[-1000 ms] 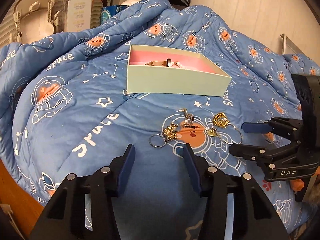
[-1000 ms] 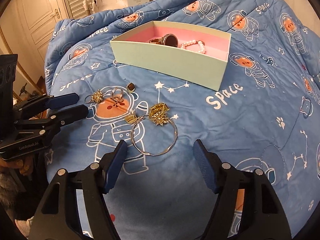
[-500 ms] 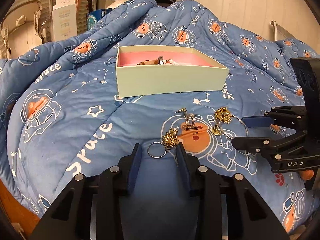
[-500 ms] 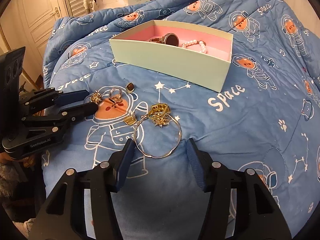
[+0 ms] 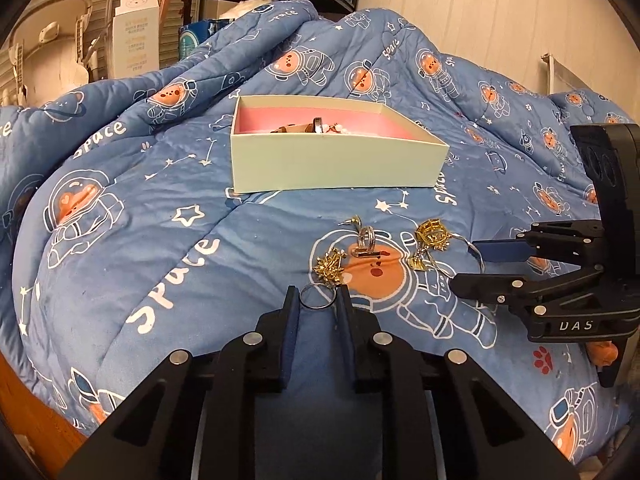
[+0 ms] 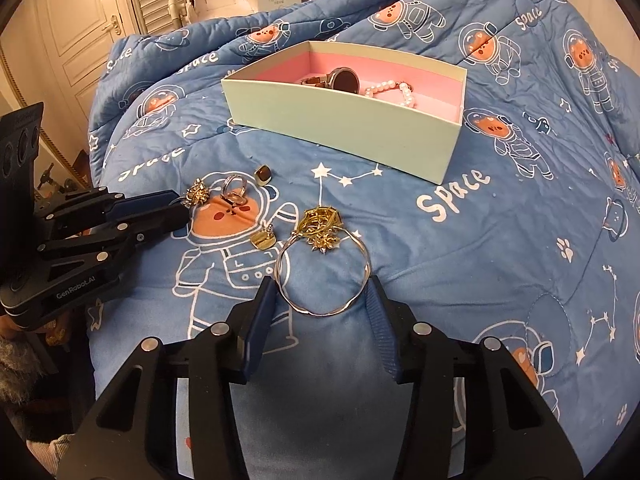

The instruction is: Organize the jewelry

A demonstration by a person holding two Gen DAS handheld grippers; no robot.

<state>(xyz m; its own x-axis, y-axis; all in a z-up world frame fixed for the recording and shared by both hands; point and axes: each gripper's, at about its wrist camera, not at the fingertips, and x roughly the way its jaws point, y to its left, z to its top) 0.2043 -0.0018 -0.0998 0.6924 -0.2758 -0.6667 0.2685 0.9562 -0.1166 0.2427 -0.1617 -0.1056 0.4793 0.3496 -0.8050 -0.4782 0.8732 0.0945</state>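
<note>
Jewelry strewn on blue space-print quilt point(image 5: 160, 208), near side of mint box point(image 5: 336, 168); watch point(image 6: 340, 79) and pearl bracelet point(image 6: 390, 90) already inside box. Left tool point(image 5: 317, 300) closing around small silver ring point(image 5: 317, 297); pads seemingly not yet pressing. Right tool point(image 6: 322, 294) closing around silver bangle point(image 6: 324, 276), pads at its sides, contact unclear. Gold charms point(image 6: 320, 224) just beyond bangle.
</note>
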